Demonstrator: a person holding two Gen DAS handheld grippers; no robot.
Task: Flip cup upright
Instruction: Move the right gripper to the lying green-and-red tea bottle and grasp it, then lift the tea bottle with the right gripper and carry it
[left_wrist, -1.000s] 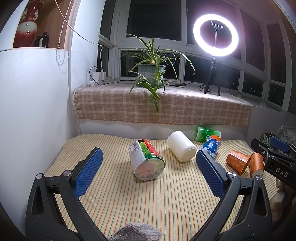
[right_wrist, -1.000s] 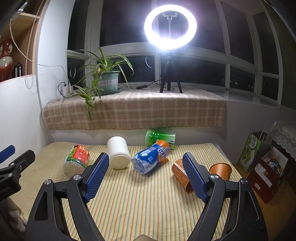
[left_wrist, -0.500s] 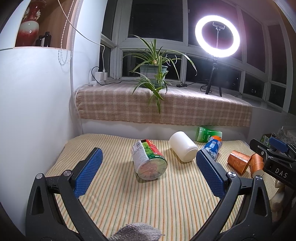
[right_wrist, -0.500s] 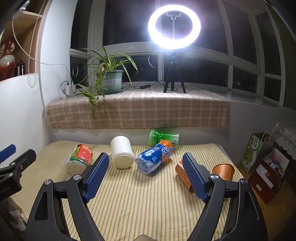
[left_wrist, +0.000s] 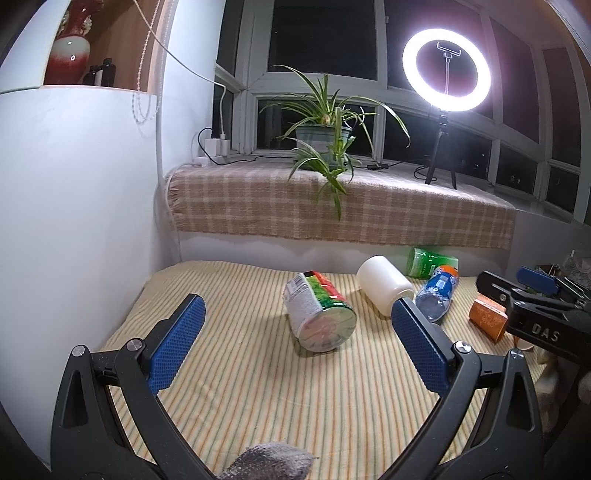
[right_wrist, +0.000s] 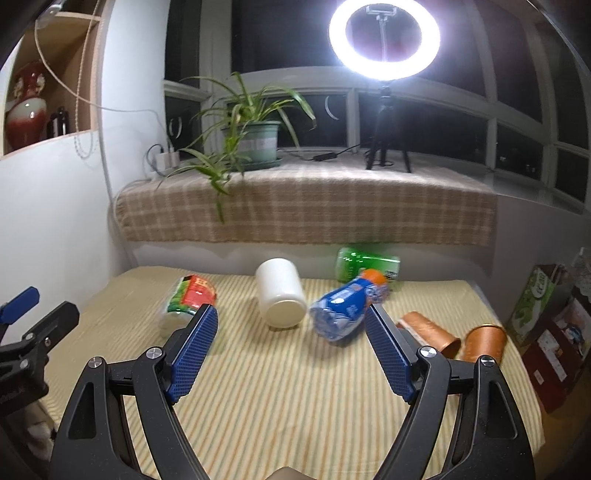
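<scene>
my left gripper (left_wrist: 295, 332) spread wide over striped bench (left_wrist: 258, 398), nothing between pads. noodle cup (left_wrist: 318, 314) on its side at 12 o'clock of it, foil end facing me. my right gripper (right_wrist: 291, 343) also wide, empty. white cup (right_wrist: 280, 292) on its side at its 12 o'clock, blue bottle (right_wrist: 345, 307) at 1, two copper cups (right_wrist: 456, 339) at 3 near bench edge, one lying, other unclear. green bottle (right_wrist: 367, 263) lies behind by wall.
</scene>
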